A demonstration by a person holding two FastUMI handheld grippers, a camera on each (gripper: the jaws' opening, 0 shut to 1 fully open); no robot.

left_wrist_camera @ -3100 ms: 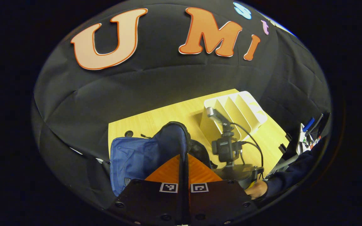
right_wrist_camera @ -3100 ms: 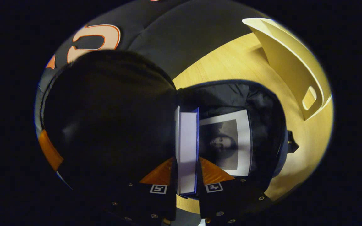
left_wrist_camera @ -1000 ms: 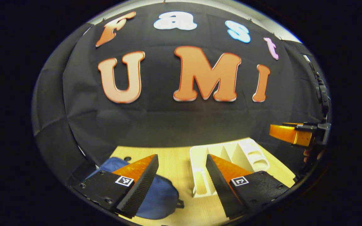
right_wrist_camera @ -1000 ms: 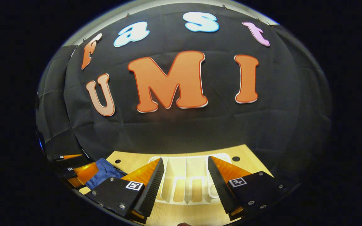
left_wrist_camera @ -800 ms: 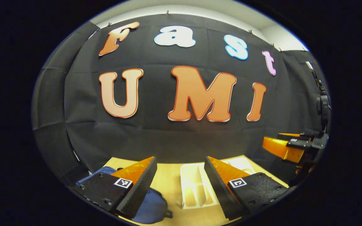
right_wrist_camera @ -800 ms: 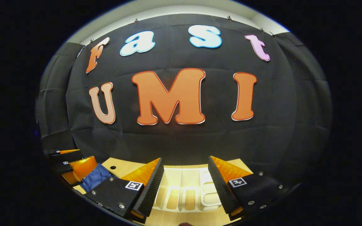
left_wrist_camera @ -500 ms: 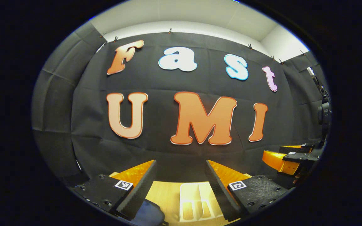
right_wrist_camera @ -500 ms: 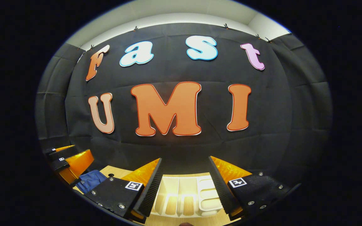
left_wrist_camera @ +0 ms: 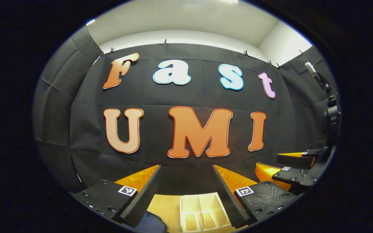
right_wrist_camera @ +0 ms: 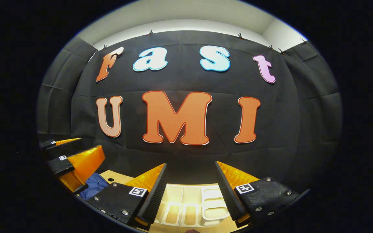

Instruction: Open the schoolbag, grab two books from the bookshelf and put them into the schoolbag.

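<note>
Schoolbag (right_wrist_camera: 94,186) is showing as a blue patch at the far left of the right gripper view, low on the bench (right_wrist_camera: 117,178), just beside the left gripper (right_wrist_camera: 68,161); in the left gripper view a dark blue corner of it is peeking under that gripper's left finger. Whether it is zipped cannot be told.

Left gripper's jaws are standing wide, holding nothing.

Bookshelf (right_wrist_camera: 189,204) is sitting below and between the right gripper (right_wrist_camera: 191,191) fingers, its slots running away from the camera, no books visible in them. Right jaws are wide too, empty.

Both grippers are aiming high at the booth wall, well above bag and shelf. Judging by this, both books look already stowed; the left gripper is nearer the bag for any closing move.
</note>
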